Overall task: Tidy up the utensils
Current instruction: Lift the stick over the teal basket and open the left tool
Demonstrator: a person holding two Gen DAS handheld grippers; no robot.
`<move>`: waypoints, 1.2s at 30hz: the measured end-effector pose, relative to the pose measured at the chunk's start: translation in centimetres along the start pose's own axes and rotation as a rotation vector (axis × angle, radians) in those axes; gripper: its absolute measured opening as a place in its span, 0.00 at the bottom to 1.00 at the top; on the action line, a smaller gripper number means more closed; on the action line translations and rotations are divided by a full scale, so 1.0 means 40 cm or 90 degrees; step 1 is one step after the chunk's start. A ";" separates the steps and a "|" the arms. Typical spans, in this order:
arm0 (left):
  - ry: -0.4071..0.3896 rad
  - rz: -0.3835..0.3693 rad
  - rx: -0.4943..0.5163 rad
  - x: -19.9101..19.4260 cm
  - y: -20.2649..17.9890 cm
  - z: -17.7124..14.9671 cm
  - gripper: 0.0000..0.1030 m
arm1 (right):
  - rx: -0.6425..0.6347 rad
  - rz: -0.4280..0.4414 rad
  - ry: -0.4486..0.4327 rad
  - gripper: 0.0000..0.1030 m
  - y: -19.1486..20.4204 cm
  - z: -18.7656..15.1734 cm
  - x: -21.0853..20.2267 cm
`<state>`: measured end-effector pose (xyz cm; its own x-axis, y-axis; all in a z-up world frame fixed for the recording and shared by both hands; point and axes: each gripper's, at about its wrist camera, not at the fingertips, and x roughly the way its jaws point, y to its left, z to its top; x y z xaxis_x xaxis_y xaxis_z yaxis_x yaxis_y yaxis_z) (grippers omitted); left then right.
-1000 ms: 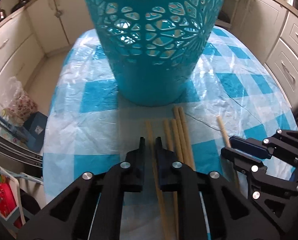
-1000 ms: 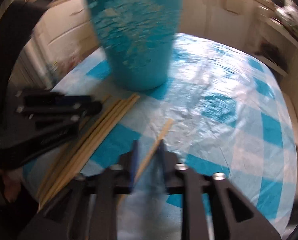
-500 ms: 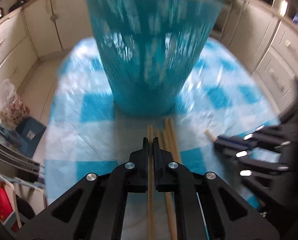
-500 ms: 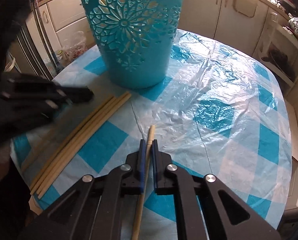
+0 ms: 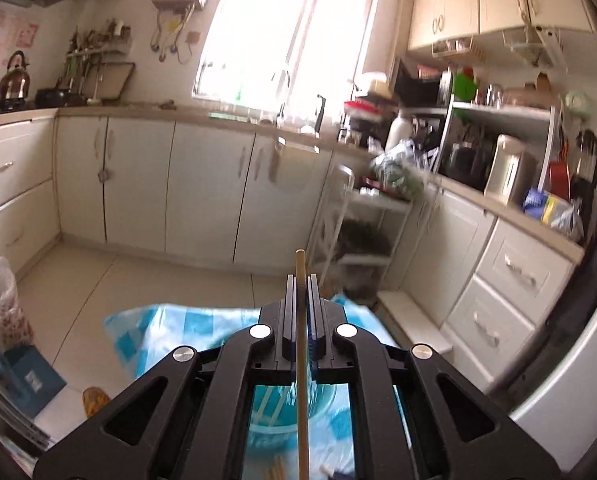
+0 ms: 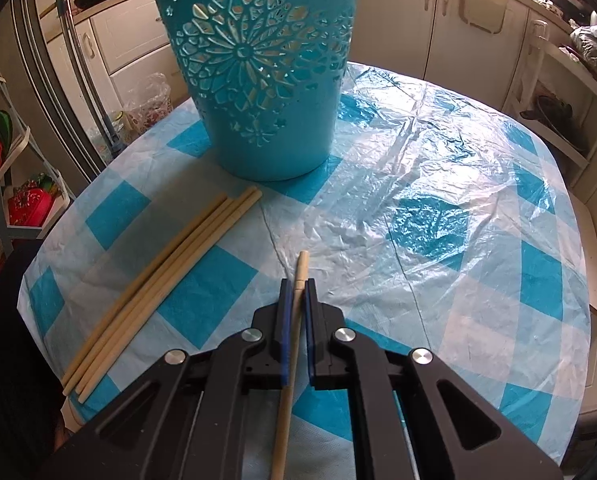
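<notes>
My left gripper (image 5: 300, 280) is shut on a wooden chopstick (image 5: 301, 344) and is raised high, above the teal openwork basket (image 5: 286, 404), whose rim and inside show blurred below the fingers. My right gripper (image 6: 296, 286) is shut on another wooden chopstick (image 6: 294, 328), low over the table in front of the teal basket (image 6: 258, 68). Three more chopsticks (image 6: 158, 292) lie side by side on the blue-checked tablecloth (image 6: 438, 220), left of the right gripper.
The round table's edge curves close at the left and right. Kitchen cabinets (image 5: 202, 192) and a white shelf rack (image 5: 362, 232) stand beyond the table. A rack with red and green items (image 6: 2, 184) stands at the left.
My left gripper has lifted its chopstick from the table up above the basket and now faces the kitchen. My right gripper has stayed shut on its chopstick, nearly still.
</notes>
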<state>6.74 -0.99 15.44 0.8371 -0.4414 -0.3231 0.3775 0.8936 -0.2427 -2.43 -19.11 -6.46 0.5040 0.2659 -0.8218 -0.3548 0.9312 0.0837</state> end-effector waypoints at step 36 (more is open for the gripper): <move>-0.110 0.194 -0.045 0.164 0.091 -0.100 0.05 | -0.012 0.010 -0.022 0.07 -0.004 -0.002 0.010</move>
<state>12.02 -0.97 8.79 0.9638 -0.1302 -0.2326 0.0772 0.9716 -0.2236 -2.23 -19.17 -6.84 0.5249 0.2884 -0.8008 -0.3767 0.9224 0.0853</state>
